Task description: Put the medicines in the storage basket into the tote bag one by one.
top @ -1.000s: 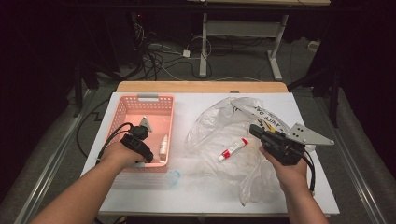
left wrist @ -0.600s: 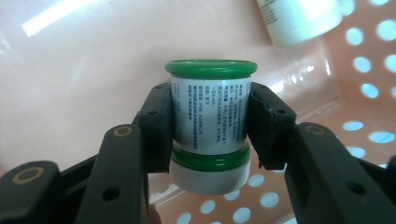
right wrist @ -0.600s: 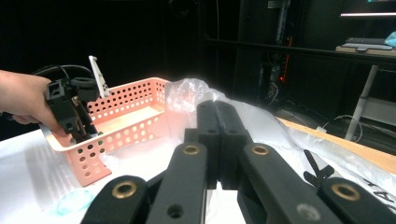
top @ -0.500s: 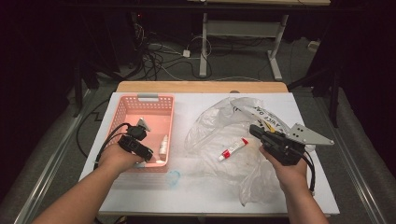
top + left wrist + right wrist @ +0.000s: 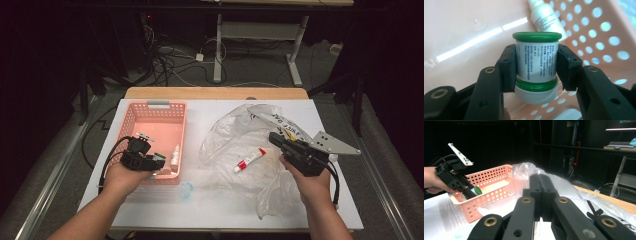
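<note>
My left gripper (image 5: 536,58) is shut on a small jar (image 5: 536,60) with a green lid and a white printed label, pads pressing its two sides. It hangs low inside the pink basket (image 5: 150,107), near the front wall; the high view shows that gripper (image 5: 160,161) there. A white bottle (image 5: 174,155) lies on the basket floor just beyond the jar (image 5: 476,190). My right gripper (image 5: 274,137) is shut and holds nothing, hovering over the crumpled clear plastic bag (image 5: 235,132). A red-and-white tube (image 5: 250,160) lies on the bag, left of the right gripper.
A small clear bluish item (image 5: 186,190) lies on the white table (image 5: 200,210) in front of the basket. The bag spreads over the table's right half. Dark floor with cables and desk legs lies beyond the wooden far edge (image 5: 215,93).
My left gripper has drifted a little toward the basket's near left side with the jar still in it. The right gripper has stayed put.
</note>
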